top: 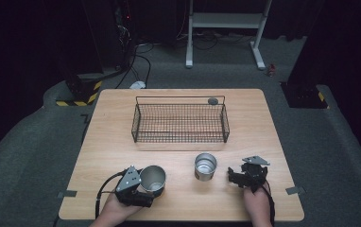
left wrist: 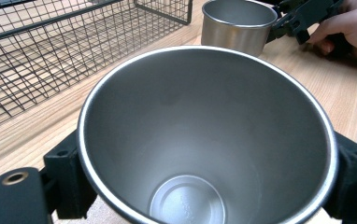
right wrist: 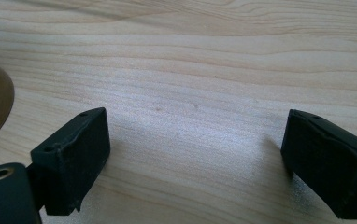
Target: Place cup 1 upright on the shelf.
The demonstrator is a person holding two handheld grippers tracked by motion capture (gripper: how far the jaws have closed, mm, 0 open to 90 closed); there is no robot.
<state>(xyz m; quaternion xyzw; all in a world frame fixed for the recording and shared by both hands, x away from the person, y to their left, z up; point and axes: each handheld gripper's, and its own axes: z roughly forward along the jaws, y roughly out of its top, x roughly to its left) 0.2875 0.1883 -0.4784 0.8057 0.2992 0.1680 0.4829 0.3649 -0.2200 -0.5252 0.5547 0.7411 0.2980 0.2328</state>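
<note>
The left tool (top: 143, 187) is clamped around the larger shiny steel cup (top: 153, 178) near the tabletop's (top: 122, 137) front edge, seemingly to lift it, while the right tool (top: 239, 177) waits wide open and empty beside the smaller steel cup (top: 205, 166).

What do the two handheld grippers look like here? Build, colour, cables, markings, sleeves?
Both are black, blocky handheld units. The left gripper carries a grey three-cornered plate with small holes on top, and a black cable loops from its rear. The right gripper has the same grey plate, with a black cable trailing along the forearm. Its fingers are chunky matte-black blocks. No sleeves visible, no readable markings.
</note>
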